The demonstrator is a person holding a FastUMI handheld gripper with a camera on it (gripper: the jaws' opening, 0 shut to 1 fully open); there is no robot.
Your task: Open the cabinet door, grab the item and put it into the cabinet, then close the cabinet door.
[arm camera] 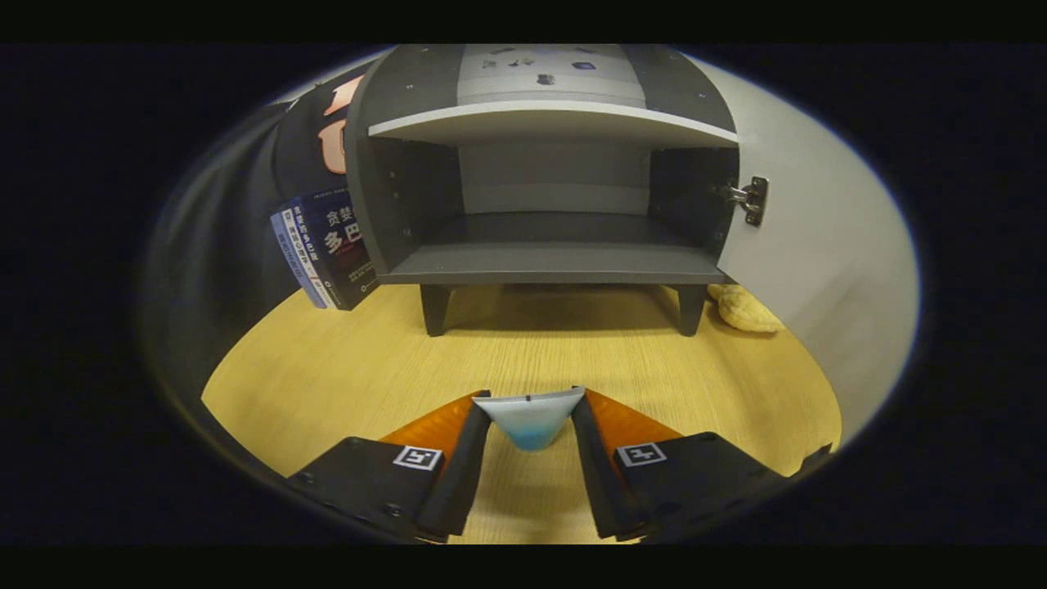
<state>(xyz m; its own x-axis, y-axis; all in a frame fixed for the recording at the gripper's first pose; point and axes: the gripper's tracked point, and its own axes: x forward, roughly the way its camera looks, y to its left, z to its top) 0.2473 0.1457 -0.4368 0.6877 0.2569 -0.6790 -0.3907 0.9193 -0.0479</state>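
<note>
Gripper view shows my gripper (530,419) clamped on the small pale cup (530,415), well short of the open cabinet (553,263), and I judge it could clip the shelf lip or slip if I tilt it.

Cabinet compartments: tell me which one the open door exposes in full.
The lower compartment, below the light shelf board; the upper one is cut short above. The gripper grips a small cup.
</note>
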